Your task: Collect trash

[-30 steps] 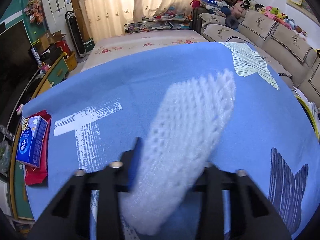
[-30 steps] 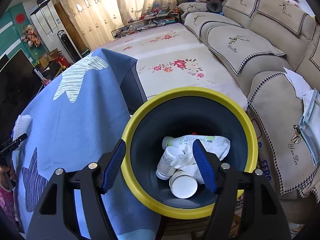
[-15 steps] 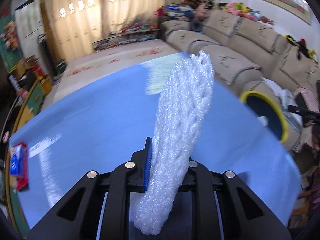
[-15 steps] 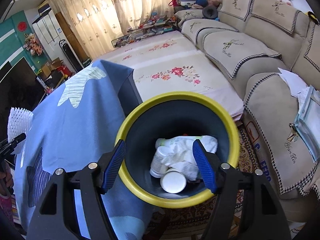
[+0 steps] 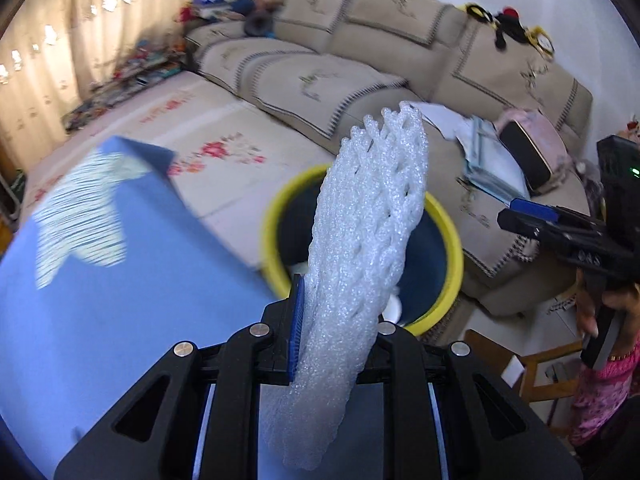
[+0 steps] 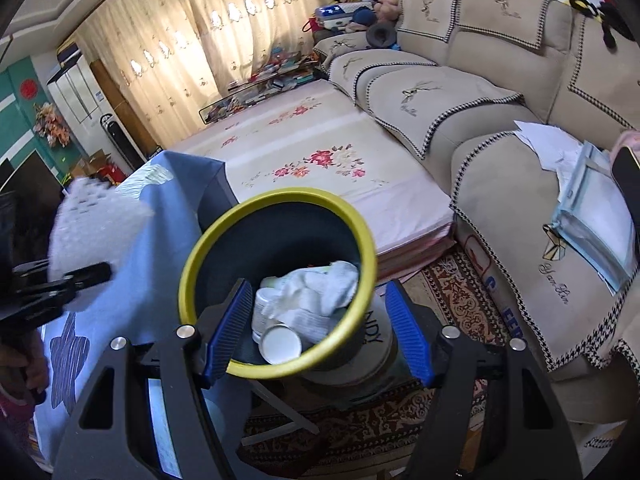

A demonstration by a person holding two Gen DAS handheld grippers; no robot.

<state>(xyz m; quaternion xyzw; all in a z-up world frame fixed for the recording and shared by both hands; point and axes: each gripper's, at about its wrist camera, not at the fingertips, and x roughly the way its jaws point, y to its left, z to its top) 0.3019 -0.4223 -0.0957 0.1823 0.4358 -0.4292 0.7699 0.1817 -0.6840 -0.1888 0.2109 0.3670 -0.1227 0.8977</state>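
Beside the blue-clothed table (image 5: 120,300), left tool (image 5: 336,328) grips foam netting (image 5: 360,248) short of the bin (image 5: 448,240) (right tool (image 6: 316,332) open, empty): next, carry over, release.

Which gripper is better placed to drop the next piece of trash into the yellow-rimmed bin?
Left. The left gripper is shut on the white foam net, already near the bin. The right gripper is open and empty.
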